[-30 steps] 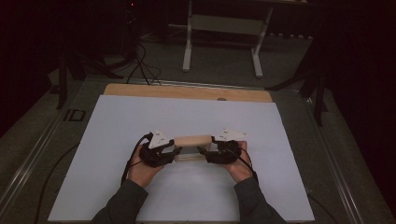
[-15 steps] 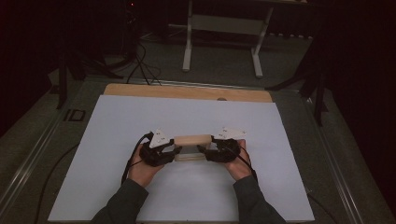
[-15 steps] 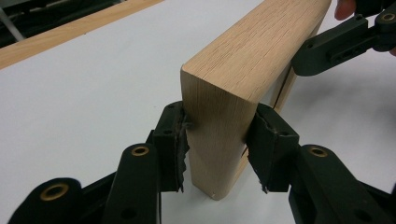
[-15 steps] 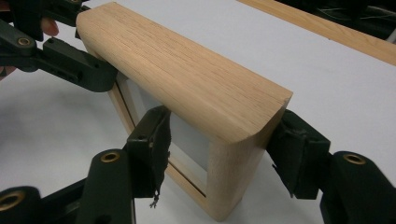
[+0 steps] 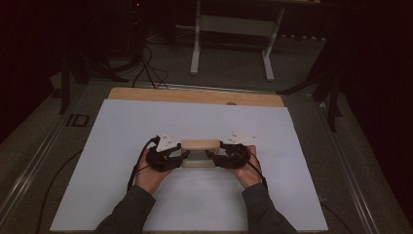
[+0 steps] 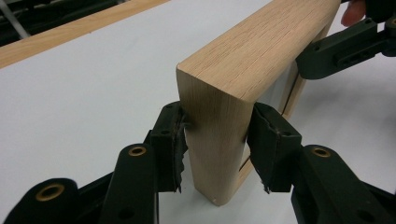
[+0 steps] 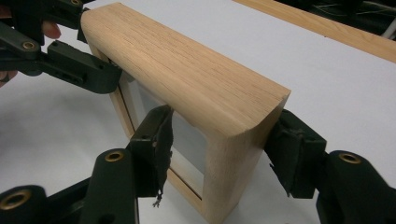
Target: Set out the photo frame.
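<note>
Wooden frame [image 5: 200,145] upright on your desk [image 5: 122,126], left tool [image 6: 215,140] clamping its 9 o'clock end, right tool [image 7: 223,154] closing, 3 o'clock contact unclear, glass partly hidden.

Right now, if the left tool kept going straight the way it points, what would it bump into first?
The left tool straddles one end of the upright light oak wooden frame, so it would probably push straight into that end; the right tool is at the far end.
</note>
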Motion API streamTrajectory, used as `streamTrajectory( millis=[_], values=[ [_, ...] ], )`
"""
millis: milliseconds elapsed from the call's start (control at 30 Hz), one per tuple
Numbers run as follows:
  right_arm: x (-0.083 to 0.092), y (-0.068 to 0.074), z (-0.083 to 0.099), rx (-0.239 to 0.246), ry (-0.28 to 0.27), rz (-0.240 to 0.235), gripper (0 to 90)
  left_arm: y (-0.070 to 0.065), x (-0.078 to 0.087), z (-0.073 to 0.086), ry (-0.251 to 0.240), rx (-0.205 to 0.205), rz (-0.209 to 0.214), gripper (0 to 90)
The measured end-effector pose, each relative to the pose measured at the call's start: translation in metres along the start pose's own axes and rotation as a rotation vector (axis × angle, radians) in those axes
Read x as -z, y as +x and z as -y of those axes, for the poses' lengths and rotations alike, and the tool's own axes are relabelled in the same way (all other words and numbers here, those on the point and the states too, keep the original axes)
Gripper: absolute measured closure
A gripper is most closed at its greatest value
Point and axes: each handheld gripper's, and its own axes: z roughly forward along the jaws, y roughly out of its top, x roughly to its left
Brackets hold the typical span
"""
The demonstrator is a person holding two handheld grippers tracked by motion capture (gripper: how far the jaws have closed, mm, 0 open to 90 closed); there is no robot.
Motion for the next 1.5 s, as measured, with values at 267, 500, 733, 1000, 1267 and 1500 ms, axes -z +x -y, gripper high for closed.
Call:
streamTrajectory(
  millis=[267,500,733,1000,1267,1500],
  values=[
    [-0.002,-0.001,-0.001,-0.015,-0.004,-0.003,45.6,0.004,-0.002,-0.001,0.0,0.01,-0.006,55.0],
    [-0.007,0.001,-0.005,-0.02,0.002,0.001,45.5,0.007,-0.001,-0.001,0.0,0.018,-0.023,53.9],
    [-0.012,0.003,-0.008,-0.026,0.0,0.003,45.1,0.011,0.0,-0.001,0.0,0.024,-0.03,53.4],
    [-0.015,0.005,-0.01,-0.028,0.001,0.0,45.3,0.014,0.001,0.0,0.002,0.032,-0.038,52.4],
    [-0.019,0.004,-0.012,-0.04,-0.005,-0.003,45.1,0.016,0.001,0.0,-0.001,0.052,-0.042,52.3],
    [-0.02,0.001,-0.013,-0.049,-0.005,-0.006,45.2,0.019,-0.002,0.0,-0.011,0.077,-0.039,51.8]
  ],
)
